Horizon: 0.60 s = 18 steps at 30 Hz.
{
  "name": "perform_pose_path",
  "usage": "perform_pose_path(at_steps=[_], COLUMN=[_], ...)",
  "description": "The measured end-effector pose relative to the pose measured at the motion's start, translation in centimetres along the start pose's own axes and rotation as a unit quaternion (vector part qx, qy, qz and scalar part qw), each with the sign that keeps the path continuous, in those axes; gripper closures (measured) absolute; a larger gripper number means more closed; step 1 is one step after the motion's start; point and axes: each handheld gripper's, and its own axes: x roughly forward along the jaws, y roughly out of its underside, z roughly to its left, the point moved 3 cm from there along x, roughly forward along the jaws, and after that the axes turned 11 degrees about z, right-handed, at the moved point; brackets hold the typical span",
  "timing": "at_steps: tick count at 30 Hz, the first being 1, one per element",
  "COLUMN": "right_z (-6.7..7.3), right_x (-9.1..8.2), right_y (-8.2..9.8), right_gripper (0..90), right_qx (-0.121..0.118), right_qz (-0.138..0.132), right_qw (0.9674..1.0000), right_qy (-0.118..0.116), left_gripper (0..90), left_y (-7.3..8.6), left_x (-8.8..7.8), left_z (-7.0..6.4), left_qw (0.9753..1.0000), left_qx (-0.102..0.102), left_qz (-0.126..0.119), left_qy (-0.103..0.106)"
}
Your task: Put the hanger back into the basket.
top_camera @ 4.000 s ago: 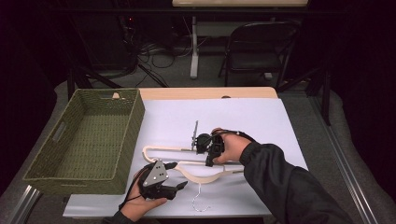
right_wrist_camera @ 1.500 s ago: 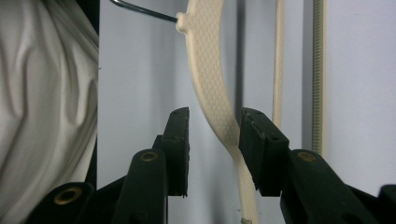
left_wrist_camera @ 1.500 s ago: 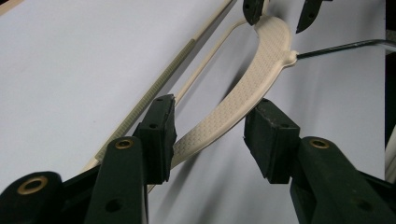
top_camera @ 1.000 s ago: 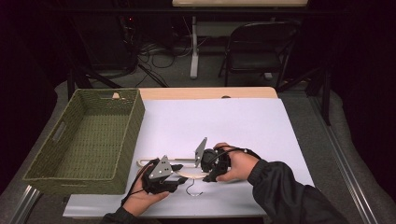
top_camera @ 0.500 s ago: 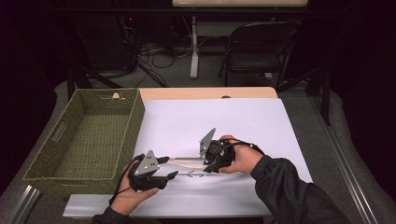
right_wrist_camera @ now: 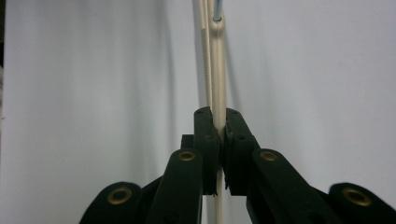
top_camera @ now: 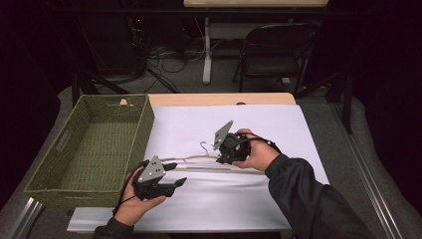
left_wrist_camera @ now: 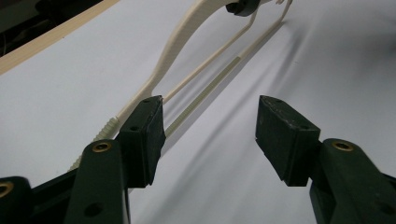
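1. My left hand-held gripper (top_camera: 175,182) hovers at the near left of the desk (top_camera: 308,129), level and aimed right, jaws spread and just opened wider, nothing between them.
2. The cream hanger (top_camera: 199,160) sits mid-desk, its left end beside my left fingertips (left_wrist_camera: 144,135).
3. My right hand-held gripper (top_camera: 221,158), farther right and pointing left, has just closed, pinching the hanger's arm.
4. Risk: held at one point, the hanger could pivot and sag.
5. The green basket (top_camera: 144,129) waits far left.
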Motion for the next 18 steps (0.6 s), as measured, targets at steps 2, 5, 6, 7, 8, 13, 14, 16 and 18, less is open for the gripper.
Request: perform_pose_path(at_steps=[2, 5, 6, 7, 8, 13, 14, 16, 18], right_z=[-0.5, -1.0, -1.0, -1.1, -1.2, -0.9, -0.9, -0.6, -0.2], right_x=[0.0, 0.1, 0.1, 0.1, 0.1, -0.3, -0.3, -0.7, -1.0], right_y=[-0.1, -0.1, -0.1, -0.1, 0.0, 0.3, 0.3, 0.4, 0.4], right_gripper=[86.3, 86.4, 86.4, 86.5, 86.6, 86.7, 86.7, 86.7, 86.7], right_qx=[0.002, 0.01, 0.01, 0.014, 0.016, 0.011, 0.011, 0.007, -0.005], right_qz=[0.001, -0.001, -0.001, -0.003, -0.005, -0.007, -0.007, -0.008, -0.008], right_qw=[1.0, 0.9999, 0.9999, 0.9999, 0.9998, 0.9997, 0.9997, 0.9995, 0.9993], right_qy=[0.003, -0.003, -0.003, -0.009, -0.01, -0.023, -0.023, -0.029, -0.035], left_gripper=[42.3, 42.8, 42.8, 42.8, 42.7, 41.8, 41.9, 42.0, 41.9], left_y=[-0.2, -0.5, -0.6, -0.8, -1.0, -2.0, -2.0, -2.4, -2.8], left_x=[0.0, -0.1, -0.2, -0.3, -0.4, -1.1, -1.1, -1.2, -1.1], left_z=[0.3, 0.6, 0.7, 0.9, 1.1, 2.1, 2.1, 2.4, 2.6], left_qw=[1.0, 1.0, 0.9999, 0.9999, 0.9998, 0.9994, 0.9994, 0.9991, 0.9987], left_qx=[-0.002, -0.002, -0.002, -0.002, -0.001, 0.004, 0.004, 0.007, 0.01], left_qz=[0.002, 0.008, 0.011, 0.015, 0.02, 0.035, 0.035, 0.041, 0.046], left_qy=[0.001, -0.001, -0.001, -0.003, -0.002, 0.0, 0.0, 0.009, 0.019])
